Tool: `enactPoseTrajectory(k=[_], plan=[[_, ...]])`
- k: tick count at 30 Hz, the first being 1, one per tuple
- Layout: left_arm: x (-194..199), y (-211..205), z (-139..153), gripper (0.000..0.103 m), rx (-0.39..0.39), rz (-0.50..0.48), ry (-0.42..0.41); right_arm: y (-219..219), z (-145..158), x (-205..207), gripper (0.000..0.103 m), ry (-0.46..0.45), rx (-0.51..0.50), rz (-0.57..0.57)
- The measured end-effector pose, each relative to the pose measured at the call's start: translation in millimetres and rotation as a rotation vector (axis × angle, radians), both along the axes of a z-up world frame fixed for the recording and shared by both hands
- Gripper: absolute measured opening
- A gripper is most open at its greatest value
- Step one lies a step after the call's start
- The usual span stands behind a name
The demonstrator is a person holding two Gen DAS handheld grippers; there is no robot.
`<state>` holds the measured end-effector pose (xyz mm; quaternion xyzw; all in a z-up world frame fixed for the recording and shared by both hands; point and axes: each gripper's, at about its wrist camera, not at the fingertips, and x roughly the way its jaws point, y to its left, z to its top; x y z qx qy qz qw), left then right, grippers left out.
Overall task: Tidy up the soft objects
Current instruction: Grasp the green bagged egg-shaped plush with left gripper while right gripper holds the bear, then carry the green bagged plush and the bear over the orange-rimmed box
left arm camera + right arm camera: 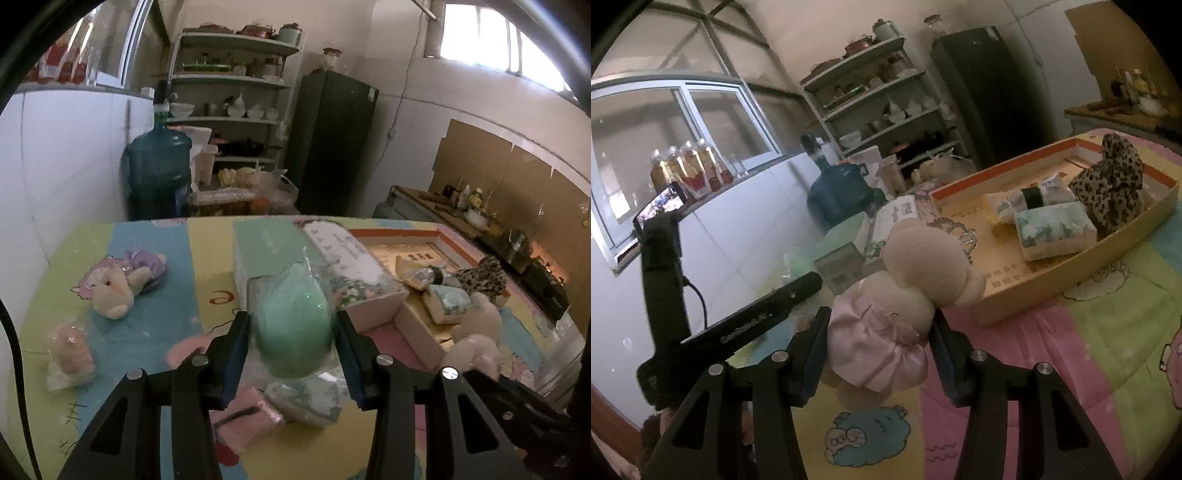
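Left wrist: green pouch [293, 325] clamped between hand-held gripper [293, 332] fingers.

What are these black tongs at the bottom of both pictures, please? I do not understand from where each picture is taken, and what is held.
They are two hand-held grippers; a person carries one in each hand. Each has a small wide-angle camera looking along its two fingers, so each picture is that gripper's own view.

In the left camera's view, the left gripper is shut on a green soft object in clear wrap. In the right camera's view, the right gripper is shut on a cream plush doll in a pink dress.

Below is a colourful cartoon cloth. On it lie a plush unicorn and an open cardboard box holding tissue packs and a leopard-print cloth.
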<state>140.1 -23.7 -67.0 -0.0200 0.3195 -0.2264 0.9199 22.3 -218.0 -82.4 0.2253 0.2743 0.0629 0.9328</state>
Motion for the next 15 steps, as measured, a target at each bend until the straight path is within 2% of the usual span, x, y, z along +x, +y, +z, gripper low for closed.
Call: enactPoseTrajectory(k=[8,15], plan=[[-23.7,-6.1,23.2,0.046,-0.004,0.007,-0.05,-6.4,10.3,-9.3,0.053,-0.04,-0.015,-0.02],[-33.9,-15.6,31.2,0.046,-0.015,-0.009,-0.063,-18.1,19.1,-18.4,0.053,-0.072,-0.027,-0.05]])
